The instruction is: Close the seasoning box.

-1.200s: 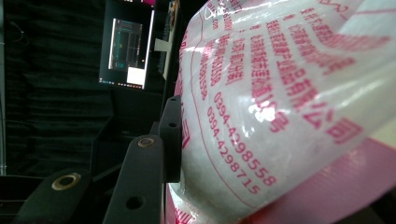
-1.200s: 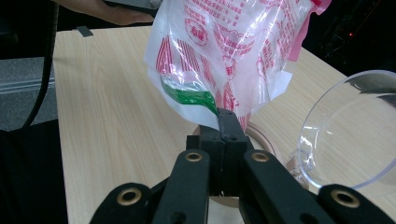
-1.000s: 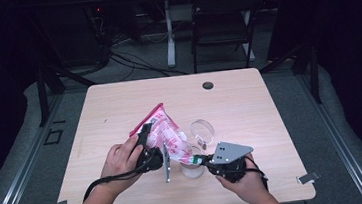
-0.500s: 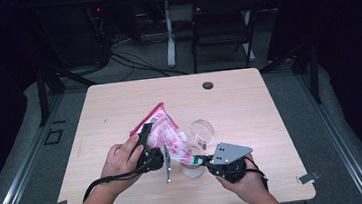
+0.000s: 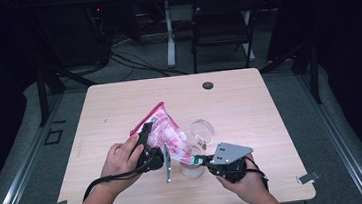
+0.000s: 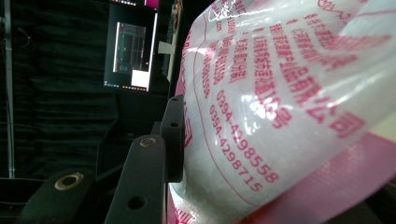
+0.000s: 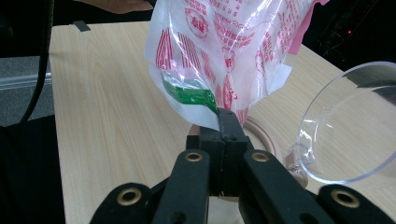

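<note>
The person is tipping the pink bag [image 5: 164, 133] over the cup [image 5: 191, 168] near the table's [image 5: 269, 103] front edge, the left gripper [image 5: 149, 144] clamping its body and the right gripper [image 7: 223, 122] pinching its lower corner, so next, I'd guess, comes a steady tilt to pour.
</note>
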Available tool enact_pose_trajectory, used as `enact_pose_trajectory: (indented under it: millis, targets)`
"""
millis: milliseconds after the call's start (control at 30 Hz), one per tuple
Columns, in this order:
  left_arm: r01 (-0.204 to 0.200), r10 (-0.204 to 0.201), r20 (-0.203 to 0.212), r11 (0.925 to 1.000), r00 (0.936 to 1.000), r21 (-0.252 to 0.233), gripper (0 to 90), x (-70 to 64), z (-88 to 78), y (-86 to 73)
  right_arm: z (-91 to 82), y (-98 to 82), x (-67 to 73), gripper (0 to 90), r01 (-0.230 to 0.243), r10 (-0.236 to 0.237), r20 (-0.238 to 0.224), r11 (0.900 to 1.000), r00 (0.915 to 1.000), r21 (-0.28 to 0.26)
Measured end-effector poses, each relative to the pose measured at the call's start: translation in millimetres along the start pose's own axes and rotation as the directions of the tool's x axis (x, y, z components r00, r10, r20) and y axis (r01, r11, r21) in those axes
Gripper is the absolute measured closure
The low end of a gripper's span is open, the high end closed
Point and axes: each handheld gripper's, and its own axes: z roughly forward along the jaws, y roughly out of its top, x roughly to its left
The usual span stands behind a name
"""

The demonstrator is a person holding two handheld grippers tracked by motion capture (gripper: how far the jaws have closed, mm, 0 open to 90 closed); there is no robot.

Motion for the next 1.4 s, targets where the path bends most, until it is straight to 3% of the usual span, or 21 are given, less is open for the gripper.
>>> enact_pose_trajectory:
  millis: [1400]
  targets:
    - [-0.022, 0.022, -0.005, 0.9998, 0.9998, -0.003, 66.6, 3.2, -1.9, 2.6, -0.2, -1.6, -1.2, 90.0, -0.005, 0.005, 0.000, 1.000, 1.0000, 0.005]
